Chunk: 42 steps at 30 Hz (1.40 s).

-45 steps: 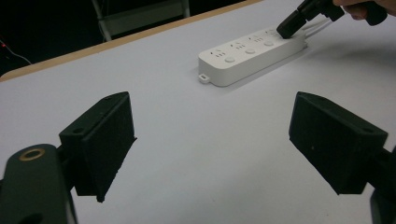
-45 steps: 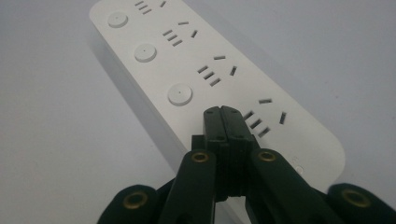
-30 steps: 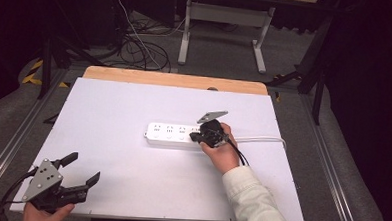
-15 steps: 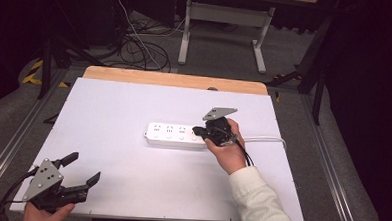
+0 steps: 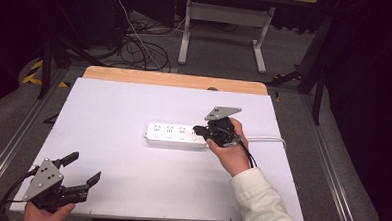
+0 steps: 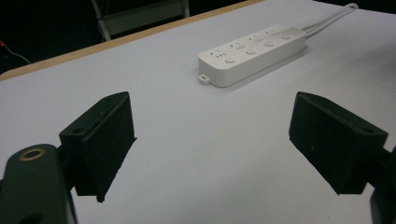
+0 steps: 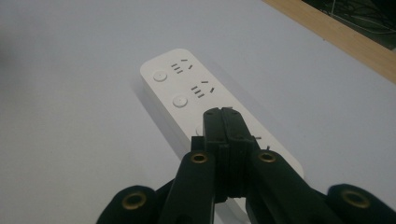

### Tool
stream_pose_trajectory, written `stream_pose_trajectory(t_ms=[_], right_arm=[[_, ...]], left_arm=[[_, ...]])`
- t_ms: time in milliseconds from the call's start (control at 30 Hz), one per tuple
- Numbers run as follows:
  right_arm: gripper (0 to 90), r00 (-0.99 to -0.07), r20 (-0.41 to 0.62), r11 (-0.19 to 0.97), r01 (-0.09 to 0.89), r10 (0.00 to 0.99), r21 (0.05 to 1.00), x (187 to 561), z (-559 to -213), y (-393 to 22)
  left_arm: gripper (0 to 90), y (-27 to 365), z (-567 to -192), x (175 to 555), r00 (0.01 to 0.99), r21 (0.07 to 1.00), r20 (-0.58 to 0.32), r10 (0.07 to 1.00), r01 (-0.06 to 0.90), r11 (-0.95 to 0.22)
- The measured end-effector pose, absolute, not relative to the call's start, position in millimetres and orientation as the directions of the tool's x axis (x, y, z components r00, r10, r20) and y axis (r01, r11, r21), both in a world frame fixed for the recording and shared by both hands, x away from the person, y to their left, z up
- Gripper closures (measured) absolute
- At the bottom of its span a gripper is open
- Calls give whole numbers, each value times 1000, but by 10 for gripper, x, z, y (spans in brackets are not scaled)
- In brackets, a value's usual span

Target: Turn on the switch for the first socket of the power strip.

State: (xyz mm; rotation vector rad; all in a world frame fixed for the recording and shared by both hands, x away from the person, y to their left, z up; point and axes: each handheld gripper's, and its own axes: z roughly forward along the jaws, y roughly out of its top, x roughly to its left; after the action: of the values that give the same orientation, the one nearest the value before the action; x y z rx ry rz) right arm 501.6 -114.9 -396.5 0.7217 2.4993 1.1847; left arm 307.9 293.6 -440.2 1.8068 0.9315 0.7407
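the white table [image 5: 134, 113] is the largest thing here, with a bare wooden strip [image 5: 175, 79] along its far edge at 12 o'clock. on it, a little toward 3 o'clock from the middle, lies the white power strip [image 5: 175, 135], flat, its long side running from 9 to 3 o'clock, with a white cord [image 5: 265, 139] leaving its end toward 3 o'clock. in the right gripper view the power strip [image 7: 187, 88] shows round buttons beside its rows of sockets.

the right gripper [image 5: 200, 129] is over the 3 o'clock end of the power strip, pointing toward 9 o'clock; its jaws are clenched together with nothing between them, and the right gripper view shows the closed tips [image 7: 223, 116] above the strip's top face. whether they touch it i cannot tell.

the left gripper [image 5: 84, 169] sits well apart at the table's 7 o'clock corner, jaws released and spread wide, empty, with the power strip [image 6: 254, 51] far ahead of them.
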Motion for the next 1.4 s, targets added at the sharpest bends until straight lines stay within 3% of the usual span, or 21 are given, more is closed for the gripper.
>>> stream_pose_trajectory(t_ms=[200, 233, 333, 367, 400, 500, 633, 967, 1400], right_arm=[[807, -838, -40, 533, 309, 545, 788, 4978, -3930, -1174], [741, -838, -47, 537, 304, 543, 787, 4960, -3915, -1180], [692, -840, -53, 540, 297, 539, 787, 4936, -3898, -1192], [606, -844, -68, 550, 284, 532, 786, 4907, -3878, -1206], [606, -844, -68, 550, 284, 532, 786, 4907, -3878, -1206], [481, -846, -85, 554, 265, 527, 789, 4817, -3826, -1254], [403, -843, -85, 531, 254, 532, 808, 4714, -3770, -1336], [259, -847, -30, 485, 274, 530, 830, 4529, -3766, -1609], [190, -852, -2, 438, 267, 523, 858, 4340, -3904, -1959]], left_arm=[[148, 2937, -4402, 3078, 529, 922, 89, 844, 276, -270], [148, 2937, -4401, 3078, 530, 923, 88, 844, 276, -270], [148, 2938, -4401, 3079, 530, 923, 89, 844, 276, -270], [148, 2939, -4401, 3079, 529, 923, 87, 844, 276, -269], [148, 2939, -4401, 3079, 529, 923, 87, 844, 276, -269], [148, 2939, -4401, 3081, 528, 921, 94, 844, 275, -275], [148, 2933, -4403, 3078, 529, 922, 87, 844, 278, -269], [148, 2933, -4404, 3081, 528, 921, 91, 844, 278, -273], [148, 2925, -4404, 3078, 529, 922, 86, 845, 280, -269]])
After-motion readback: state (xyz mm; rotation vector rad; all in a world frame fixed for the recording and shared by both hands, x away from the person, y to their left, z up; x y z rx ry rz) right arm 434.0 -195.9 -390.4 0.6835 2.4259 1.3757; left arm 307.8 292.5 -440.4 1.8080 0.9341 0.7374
